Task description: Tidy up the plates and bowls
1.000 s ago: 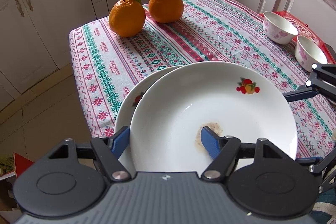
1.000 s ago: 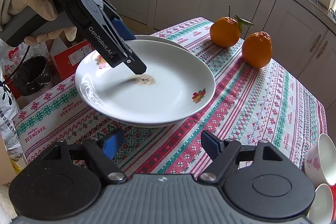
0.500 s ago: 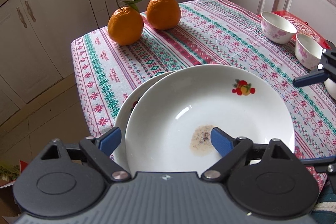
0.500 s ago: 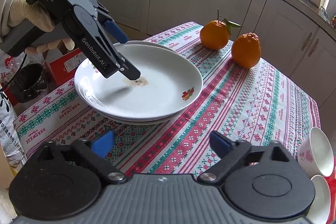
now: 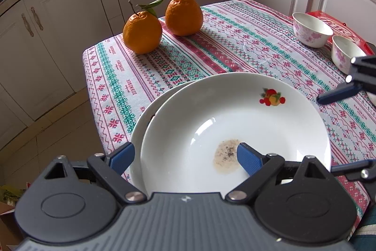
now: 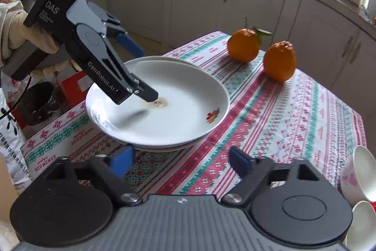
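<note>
Two white plates lie stacked near the table's corner. The top plate (image 5: 235, 124) (image 6: 174, 109) has a fruit picture and a brown stain; the lower plate (image 5: 141, 124) peeks out on the left. My left gripper (image 5: 185, 158) (image 6: 145, 74) is open and straddles the near rim, one pad outside the stack, one over the stain. My right gripper (image 6: 181, 160) hovers just short of the plates' other side, its jaws closing with only tablecloth between them; its fingers (image 5: 336, 93) show at the right edge. Two flowered bowls (image 5: 310, 29) (image 5: 345, 55) stand at the far right.
Two oranges (image 5: 142, 32) (image 5: 184, 14) sit at the table's far corner. A red tray (image 5: 329, 18) lies behind the bowls. The table edge (image 5: 94, 109) drops to the floor on the left. A gloved hand (image 6: 21, 34) holds the left gripper above a black bin (image 6: 37, 102).
My left gripper has opened and let go of the top plate, which now rests level on the lower one. The right jaws spread wide, then narrowed.
</note>
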